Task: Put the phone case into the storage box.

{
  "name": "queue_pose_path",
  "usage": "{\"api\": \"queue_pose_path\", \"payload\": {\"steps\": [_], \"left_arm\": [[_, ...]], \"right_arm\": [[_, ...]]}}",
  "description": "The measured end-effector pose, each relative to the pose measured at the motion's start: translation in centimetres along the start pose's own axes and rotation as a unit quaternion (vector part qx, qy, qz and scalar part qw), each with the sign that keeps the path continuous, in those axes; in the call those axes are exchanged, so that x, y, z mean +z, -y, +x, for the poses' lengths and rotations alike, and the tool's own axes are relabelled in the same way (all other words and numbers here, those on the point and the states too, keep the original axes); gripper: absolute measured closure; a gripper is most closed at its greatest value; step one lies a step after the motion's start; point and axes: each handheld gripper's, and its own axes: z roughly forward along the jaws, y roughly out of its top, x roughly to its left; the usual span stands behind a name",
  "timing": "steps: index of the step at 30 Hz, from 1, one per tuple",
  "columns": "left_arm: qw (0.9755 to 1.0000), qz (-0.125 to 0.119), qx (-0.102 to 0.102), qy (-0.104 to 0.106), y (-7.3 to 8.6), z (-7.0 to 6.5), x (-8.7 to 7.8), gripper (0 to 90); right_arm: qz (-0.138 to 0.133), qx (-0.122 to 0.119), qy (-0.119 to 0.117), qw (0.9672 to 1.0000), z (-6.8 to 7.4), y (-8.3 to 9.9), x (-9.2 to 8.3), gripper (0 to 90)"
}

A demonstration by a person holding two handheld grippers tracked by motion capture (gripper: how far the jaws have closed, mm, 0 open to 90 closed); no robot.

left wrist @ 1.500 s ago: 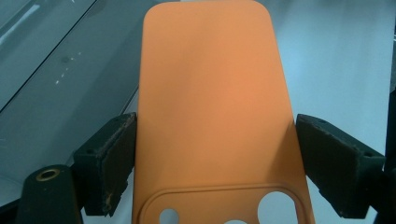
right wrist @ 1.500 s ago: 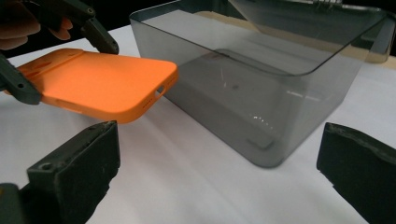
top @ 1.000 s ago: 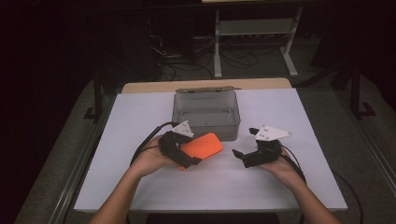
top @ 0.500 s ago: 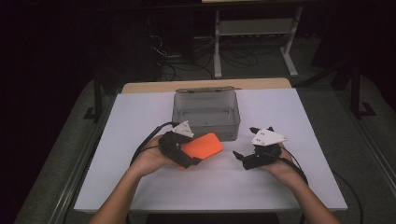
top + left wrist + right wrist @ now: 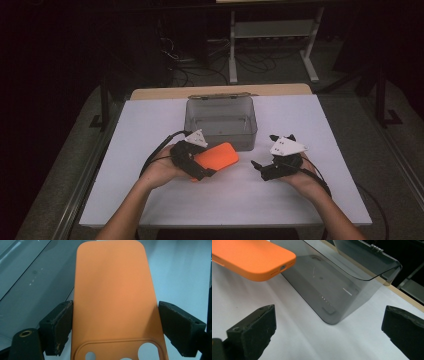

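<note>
An orange phone case [image 5: 216, 157] is held in the left gripper [image 5: 196, 169] above the white table [image 5: 150, 125], just in front of the clear grey box [image 5: 221, 122]. In the left gripper view the case [image 5: 113, 297] is seen lying flat between the two black pads [image 5: 58, 327] — its long edges are pressed by them on either side, near the end with the camera cut-outs, while the rest of the case reaches forward beyond the fingertips. The jaws are thus clamped on the case across its width.

The right gripper [image 5: 261, 169] is held to the right of the case, well apart from it, low over the table. In the right gripper view its pads [image 5: 255, 331] are seen standing wide apart with nothing between them — the near corner of the box [image 5: 332, 292] is seen ahead, and the free end of the case [image 5: 254, 258] is seen up at the left, clear of the table.
</note>
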Motion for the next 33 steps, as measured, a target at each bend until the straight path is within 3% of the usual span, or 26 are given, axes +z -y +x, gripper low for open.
{"api": "queue_pose_path", "payload": {"steps": [9, 21, 26, 33], "left_arm": [[1.0, 0.002, 0.002, 0.0, 0.0, 0.0, 0.0, 15.6], [1.0, 0.0, 0.001, 0.0, -0.1, 0.0, 0.0, 15.6], [1.0, -0.001, 0.001, 0.0, -0.1, 0.0, 0.0, 15.6], [1.0, 0.0, 0.001, 0.001, -0.1, 0.0, 0.0, 15.6]], "right_arm": [[0.006, -0.044, 0.01, 0.999, 0.7, 0.0, 0.2, 0.0], [0.013, -0.093, 0.029, 0.9952, 1.5, 0.0, 0.4, 0.0], [0.018, -0.123, 0.04, 0.9915, 1.9, 0.0, 0.4, 0.0], [0.018, -0.146, 0.048, 0.988, 2.2, 0.0, 0.5, 0.0]]}}
